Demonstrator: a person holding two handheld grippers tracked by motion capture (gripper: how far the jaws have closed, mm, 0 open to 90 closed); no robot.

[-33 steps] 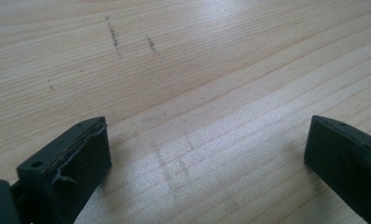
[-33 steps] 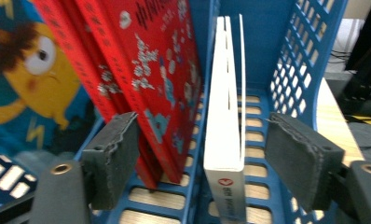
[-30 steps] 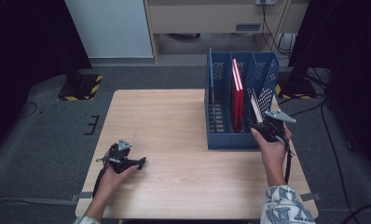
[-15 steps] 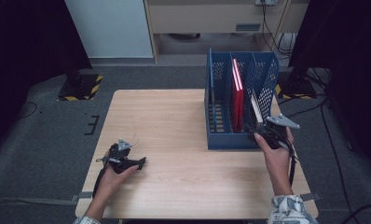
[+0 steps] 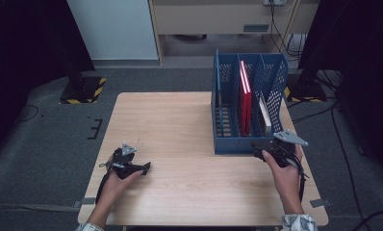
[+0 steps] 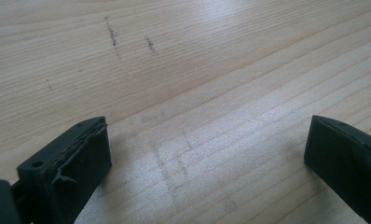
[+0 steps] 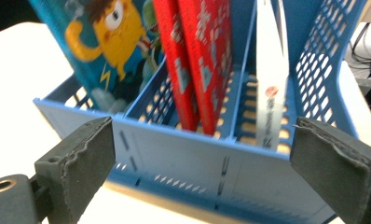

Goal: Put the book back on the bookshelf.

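No writing is legible on the white book (image 7: 271,79).

Perforated plastic file rack (image 5: 276,91), matt wooden table (image 5: 180,125)

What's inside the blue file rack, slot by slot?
Blue file rack, as the right gripper view shows it: left slot holds a cartoon-cover book, middle slot two red books, right slot a thin white book. The front wall hides their bottom edges.
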